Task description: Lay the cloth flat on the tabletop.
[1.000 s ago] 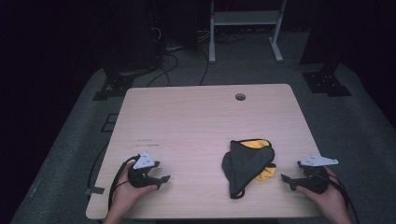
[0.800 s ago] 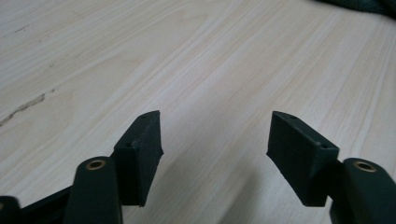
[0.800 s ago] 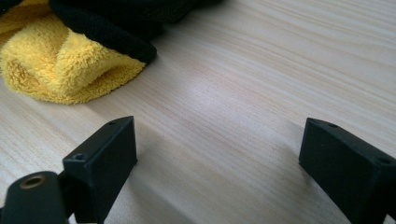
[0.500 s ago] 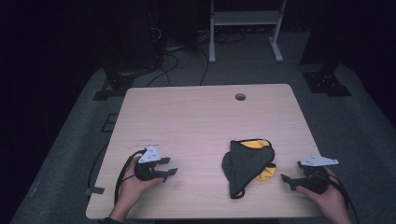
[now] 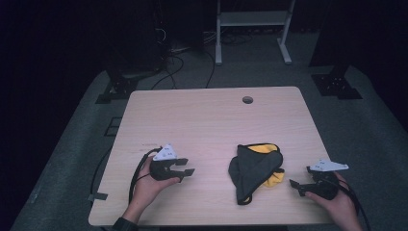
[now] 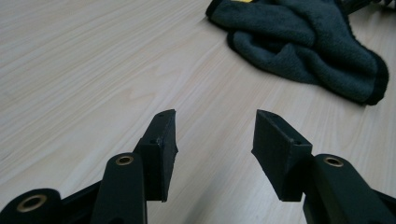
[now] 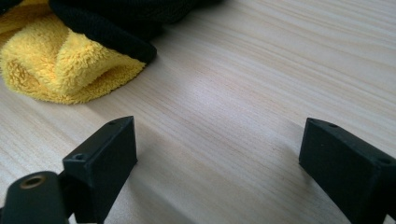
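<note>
On the left half of the pale wooden table (image 5: 207,120), the left gripper (image 5: 185,167) is hovering just above the boards in the person's left hand (image 5: 146,185), its tips pointing toward the middle. Its jaws have just been closing and are now standing partly apart, with only bare wood between them in the left gripper view; the fingers (image 6: 161,149) are gripping nothing.

Moving right, the crumpled cloth (image 5: 252,168) is lying near the front edge, a little right of centre: dark grey on top, with a yellow side (image 5: 272,178) showing at its far and right edges. Its long axis is running roughly from the far side toward the person, ending in a thin dark tail at the near end. From the left gripper it lies ahead and to the right, well apart, as the dark heap (image 6: 308,44) shows.

Further right, the right gripper (image 5: 297,185) is resting low by the table's edge in the right hand (image 5: 337,202), jaws spread wide and empty, pointing left. The yellow fold (image 7: 65,70) is lying just ahead of it, so this gripper looks the nearer of the two; a short reach leftward would probably meet the cloth's right edge first.
</note>
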Motion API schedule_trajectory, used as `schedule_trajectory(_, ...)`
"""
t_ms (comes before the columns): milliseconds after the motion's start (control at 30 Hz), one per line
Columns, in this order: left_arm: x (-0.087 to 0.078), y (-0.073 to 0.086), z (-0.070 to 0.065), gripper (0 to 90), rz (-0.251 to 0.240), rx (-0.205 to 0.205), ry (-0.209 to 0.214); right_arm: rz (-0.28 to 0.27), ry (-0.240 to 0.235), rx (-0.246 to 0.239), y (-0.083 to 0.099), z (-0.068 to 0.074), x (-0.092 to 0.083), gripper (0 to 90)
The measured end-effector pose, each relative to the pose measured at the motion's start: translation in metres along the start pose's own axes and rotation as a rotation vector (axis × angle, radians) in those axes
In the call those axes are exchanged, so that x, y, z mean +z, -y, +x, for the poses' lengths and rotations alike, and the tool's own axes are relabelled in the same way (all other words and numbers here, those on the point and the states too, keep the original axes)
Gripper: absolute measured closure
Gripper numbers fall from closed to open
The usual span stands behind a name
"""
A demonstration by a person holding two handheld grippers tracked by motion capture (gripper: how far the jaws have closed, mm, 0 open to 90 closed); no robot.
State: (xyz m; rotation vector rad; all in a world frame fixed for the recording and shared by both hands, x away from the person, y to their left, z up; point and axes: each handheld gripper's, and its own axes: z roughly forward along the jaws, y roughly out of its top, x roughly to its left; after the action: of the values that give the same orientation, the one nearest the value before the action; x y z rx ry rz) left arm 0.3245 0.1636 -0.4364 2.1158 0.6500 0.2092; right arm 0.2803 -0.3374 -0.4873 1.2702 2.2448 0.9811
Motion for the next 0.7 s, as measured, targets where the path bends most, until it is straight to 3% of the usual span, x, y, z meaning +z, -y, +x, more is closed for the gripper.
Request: schedule_trajectory(700,0.049,-0.048,-0.033,47.8,-0.014,0.072,0.123,0.000,0.000,-0.001,0.000,0.000,0.000,10.1)
